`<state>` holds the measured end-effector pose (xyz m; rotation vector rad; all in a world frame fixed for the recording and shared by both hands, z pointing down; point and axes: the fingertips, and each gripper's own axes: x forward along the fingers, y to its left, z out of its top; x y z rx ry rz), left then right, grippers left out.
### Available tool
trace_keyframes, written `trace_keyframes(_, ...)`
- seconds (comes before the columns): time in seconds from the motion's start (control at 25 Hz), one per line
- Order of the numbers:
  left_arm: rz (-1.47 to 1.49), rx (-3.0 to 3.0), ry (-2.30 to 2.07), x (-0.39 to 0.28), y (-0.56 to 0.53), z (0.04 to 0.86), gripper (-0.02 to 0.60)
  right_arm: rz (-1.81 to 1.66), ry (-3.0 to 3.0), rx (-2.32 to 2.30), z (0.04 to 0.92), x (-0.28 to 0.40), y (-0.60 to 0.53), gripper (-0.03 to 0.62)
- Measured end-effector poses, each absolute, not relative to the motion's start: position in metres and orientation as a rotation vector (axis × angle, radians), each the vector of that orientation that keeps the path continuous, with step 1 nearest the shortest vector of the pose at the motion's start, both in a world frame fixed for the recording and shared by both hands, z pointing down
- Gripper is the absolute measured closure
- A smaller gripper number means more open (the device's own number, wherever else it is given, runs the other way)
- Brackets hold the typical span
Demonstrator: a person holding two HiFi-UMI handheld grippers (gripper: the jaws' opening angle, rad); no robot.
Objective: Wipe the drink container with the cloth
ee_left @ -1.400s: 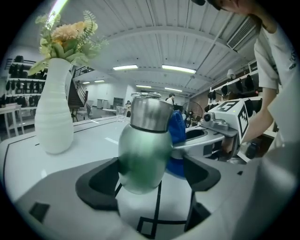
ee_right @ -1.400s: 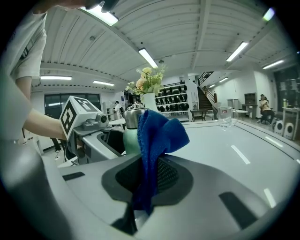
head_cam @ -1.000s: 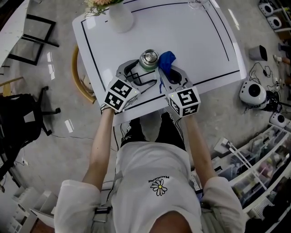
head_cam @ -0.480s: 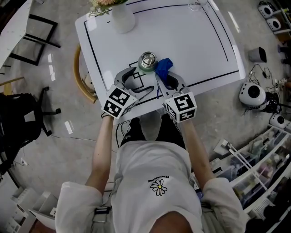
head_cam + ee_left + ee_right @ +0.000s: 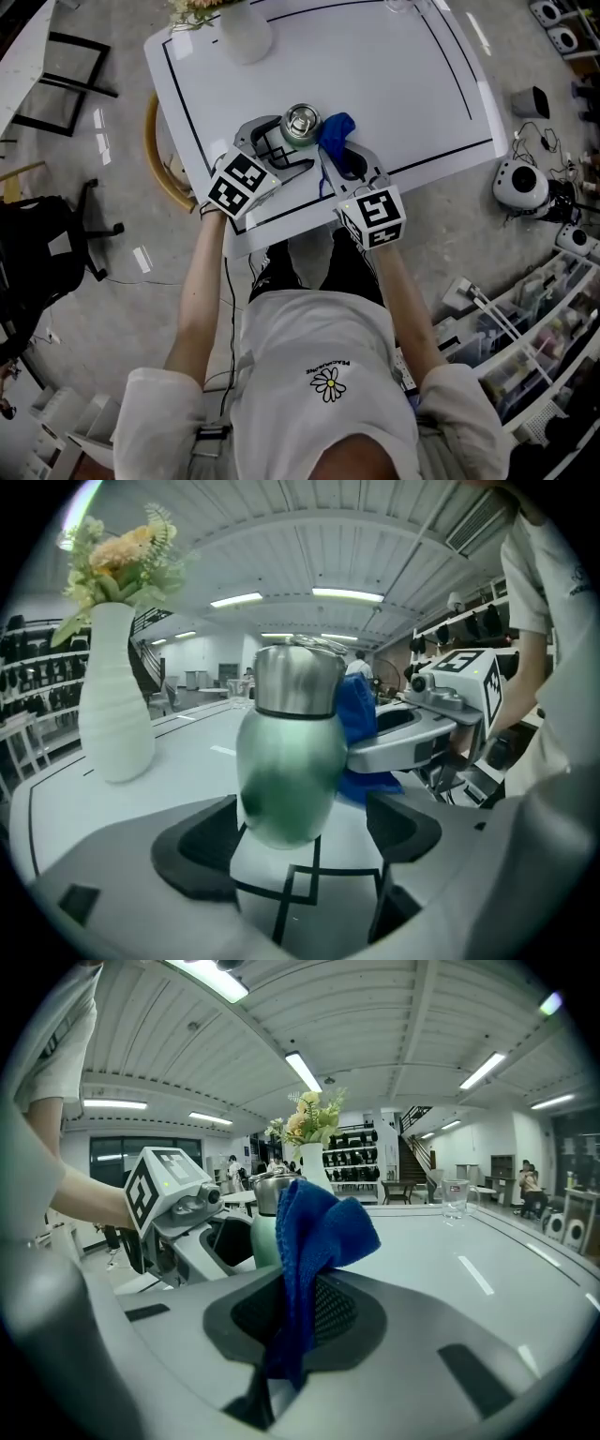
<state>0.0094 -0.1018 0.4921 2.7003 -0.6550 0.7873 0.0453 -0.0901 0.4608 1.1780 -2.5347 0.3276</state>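
Our left claw [image 5: 286, 145] is spread wide. The green flask [image 5: 302, 122] stands upright on the white desk [image 5: 394, 84] at its 12 o'clock, in the mouth of the jaws, and neither pad seems to touch it. Our right claw [image 5: 342, 159] is clamped on the blue cloth [image 5: 336, 131], which bunches up at the flask's 3 o'clock, touching it or nearly so.

We judge that nothing steadies the flask yet. A push from the cloth could tip it or slide it towards 9 o'clock. Its rounded belly could also squirt out of an off-centre squeeze. The white vase [image 5: 246, 37] at 11 o'clock stands well apart.
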Motion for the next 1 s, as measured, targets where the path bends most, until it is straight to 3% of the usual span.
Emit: trace_keyframes(1.0, 0.763, 2.511, -0.824, 0.032, -0.064, 0.488, 0.167, 0.264, -2.463, 1.194, 0.464, 0.068, -0.102, 0.551)
